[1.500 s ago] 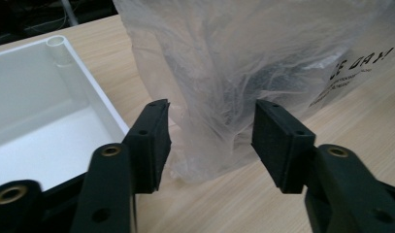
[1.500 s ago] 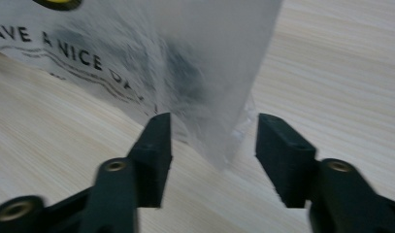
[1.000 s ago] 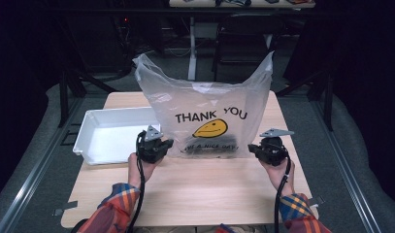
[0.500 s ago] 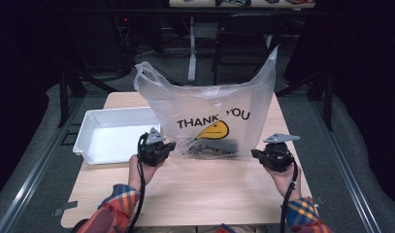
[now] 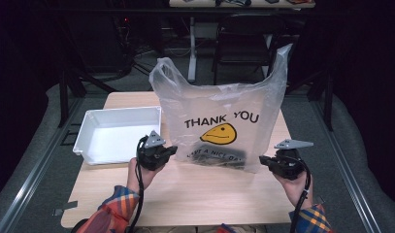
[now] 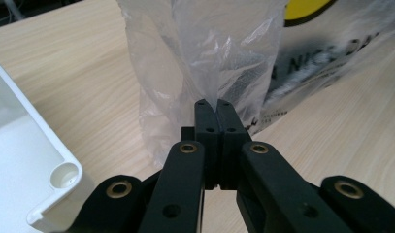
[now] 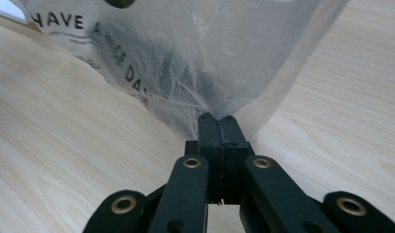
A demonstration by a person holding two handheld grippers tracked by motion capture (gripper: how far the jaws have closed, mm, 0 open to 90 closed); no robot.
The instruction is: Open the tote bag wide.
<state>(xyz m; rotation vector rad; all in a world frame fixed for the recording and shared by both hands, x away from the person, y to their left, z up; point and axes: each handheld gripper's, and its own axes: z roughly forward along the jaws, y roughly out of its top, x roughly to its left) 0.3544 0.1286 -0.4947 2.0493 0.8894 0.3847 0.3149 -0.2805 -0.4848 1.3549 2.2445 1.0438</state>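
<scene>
A translucent plastic bag (image 5: 219, 121) printed with "THANK YOU" and a yellow smiley stands upright at the centre of the high view on the light wooden table (image 5: 195, 194), its two handle loops rising toward the upper middle of the frame and a dark mass showing through its lower part. The left hand-held gripper (image 5: 172, 151) sits at the bag's lower left corner, in the lower left-centre of the frame; in the left gripper view its jaws are pressed together and pinch a bunched fold of the bag's film (image 6: 205, 63) right at their tips (image 6: 212, 104). The right hand-held gripper (image 5: 264, 161) sits at the bag's lower right corner, and the right gripper view shows its jaws (image 7: 217, 119) likewise closed on the bag's bottom corner (image 7: 205, 58). Both forearms, in plaid sleeves, come up from the bottom edge, the hands low over the table and the grippers pointing inward at the bag. A white plastic tray (image 5: 88, 141) lies at centre left, just beside the left hand-held gripper.
</scene>
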